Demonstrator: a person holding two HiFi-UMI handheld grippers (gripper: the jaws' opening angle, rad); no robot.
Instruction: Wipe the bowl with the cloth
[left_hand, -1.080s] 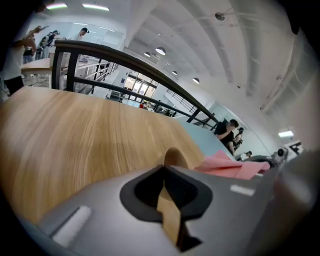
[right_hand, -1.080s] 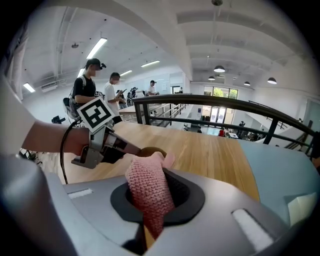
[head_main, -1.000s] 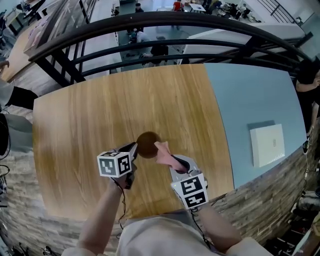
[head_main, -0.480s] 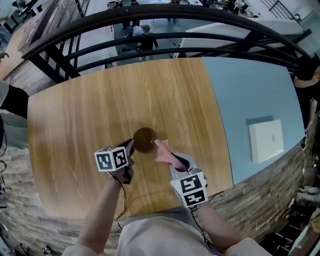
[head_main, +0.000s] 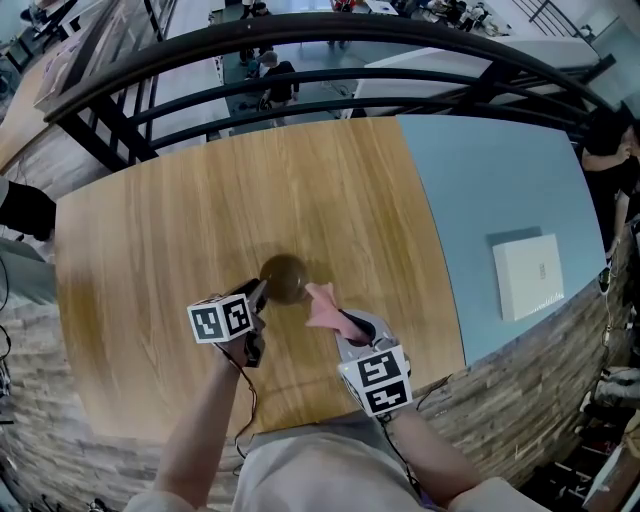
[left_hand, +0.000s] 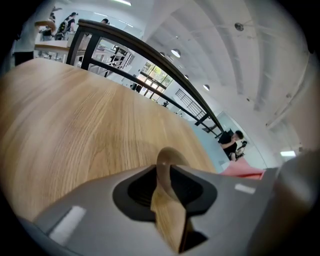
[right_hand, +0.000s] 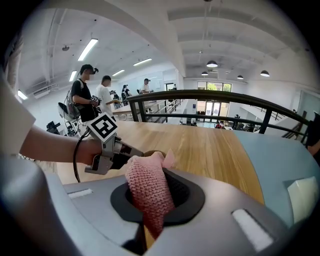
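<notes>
A small brown bowl (head_main: 283, 277) sits on the wooden table (head_main: 200, 220). My left gripper (head_main: 262, 291) is at its near-left side. In the left gripper view the bowl's rim (left_hand: 167, 162) stands in the gap between the jaws of that gripper (left_hand: 170, 215). They have just been opening and no longer press on it. My right gripper (head_main: 340, 322) is shut on a pink knitted cloth (head_main: 322, 307), held just right of the bowl. The right gripper view shows the cloth (right_hand: 147, 192) hanging up out of its jaws, with the bowl (right_hand: 152, 153) and the left gripper (right_hand: 132, 156) behind it.
A blue surface (head_main: 480, 190) adjoins the wooden table on the right, with a flat white box (head_main: 527, 275) on it. A black railing (head_main: 300, 40) curves round the far edge. People stand in the hall beyond.
In the head view the left gripper and the bowl have shifted slightly to the left. The right gripper and the cloth have hardly moved.
</notes>
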